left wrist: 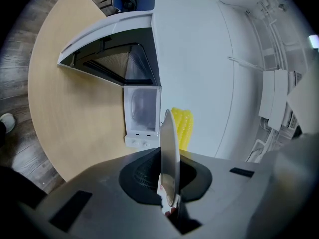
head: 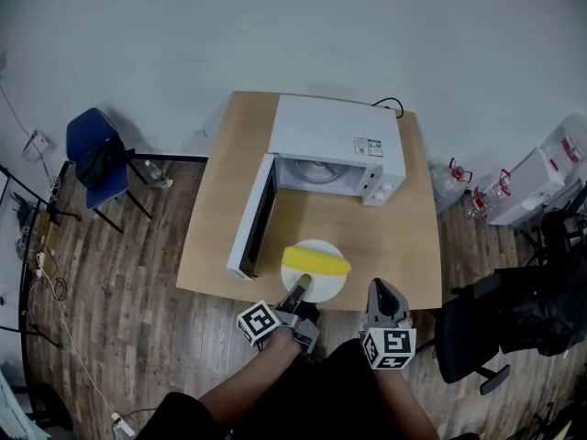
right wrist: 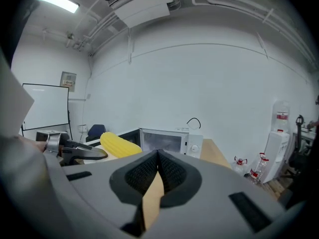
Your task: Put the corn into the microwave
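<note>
Two hand-held grippers are working at the near edge of a wooden table (head: 408,241). Left gripper (head: 300,292) is clamping the rim of a white plate (head: 333,284), its jaws pressed tight on it. The yellow corn (head: 316,262) is lying across that plate, in front of the white microwave (head: 335,136), whose door (head: 254,218) is standing open at the left. Right gripper (head: 382,289) is hovering beside the plate, jaws together on nothing. A label (head: 368,147) on the microwave's top is showing print too small to read.

right gripper (right wrist: 158,154) with fingers (right wrist: 142,174) together and bare, corn (right wrist: 119,144) at left, open microwave (right wrist: 169,140) beyond on wooden table (right wrist: 215,154)
</note>
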A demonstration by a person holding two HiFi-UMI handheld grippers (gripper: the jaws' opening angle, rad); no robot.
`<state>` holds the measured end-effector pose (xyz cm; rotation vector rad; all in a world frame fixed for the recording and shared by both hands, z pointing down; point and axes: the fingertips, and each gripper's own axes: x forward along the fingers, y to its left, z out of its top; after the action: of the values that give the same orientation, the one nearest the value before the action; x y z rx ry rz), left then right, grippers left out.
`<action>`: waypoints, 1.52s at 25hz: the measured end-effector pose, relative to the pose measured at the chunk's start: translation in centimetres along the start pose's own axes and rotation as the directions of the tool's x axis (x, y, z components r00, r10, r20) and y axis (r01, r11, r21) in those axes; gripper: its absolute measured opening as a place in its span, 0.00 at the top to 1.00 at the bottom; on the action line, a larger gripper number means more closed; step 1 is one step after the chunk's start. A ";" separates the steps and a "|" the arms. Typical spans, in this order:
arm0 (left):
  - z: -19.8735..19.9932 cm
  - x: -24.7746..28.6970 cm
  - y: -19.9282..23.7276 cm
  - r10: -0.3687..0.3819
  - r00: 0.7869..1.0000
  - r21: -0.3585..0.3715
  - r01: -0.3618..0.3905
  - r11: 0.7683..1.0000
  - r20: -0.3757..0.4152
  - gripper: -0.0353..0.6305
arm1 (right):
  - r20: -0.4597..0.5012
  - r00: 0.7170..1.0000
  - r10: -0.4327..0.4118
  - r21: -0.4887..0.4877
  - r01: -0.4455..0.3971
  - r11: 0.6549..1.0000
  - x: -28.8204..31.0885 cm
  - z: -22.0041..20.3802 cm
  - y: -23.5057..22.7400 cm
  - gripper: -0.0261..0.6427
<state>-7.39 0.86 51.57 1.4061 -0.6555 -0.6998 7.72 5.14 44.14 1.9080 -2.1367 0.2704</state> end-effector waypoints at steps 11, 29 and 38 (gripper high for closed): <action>2.4 3.3 0.7 0.011 1.000 -0.010 -0.011 1.000 0.012 0.92 | -0.002 1.000 0.010 -0.021 -0.010 1.000 4.9 0.6 -2.3 0.87; 7.3 15.2 3.2 -0.007 0.993 -0.011 0.008 1.000 0.118 0.92 | -0.037 0.986 0.164 -0.009 -0.165 0.986 18.4 0.4 -5.6 0.87; 9.8 19.6 6.9 0.006 0.988 -0.010 -0.005 1.000 0.156 0.92 | -0.048 0.984 0.173 0.039 -0.171 0.984 23.7 -2.2 -7.4 0.87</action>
<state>-2.03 -20.22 59.04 1.3489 -0.7771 -0.8136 12.84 -17.43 53.47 1.7165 -2.2794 0.3884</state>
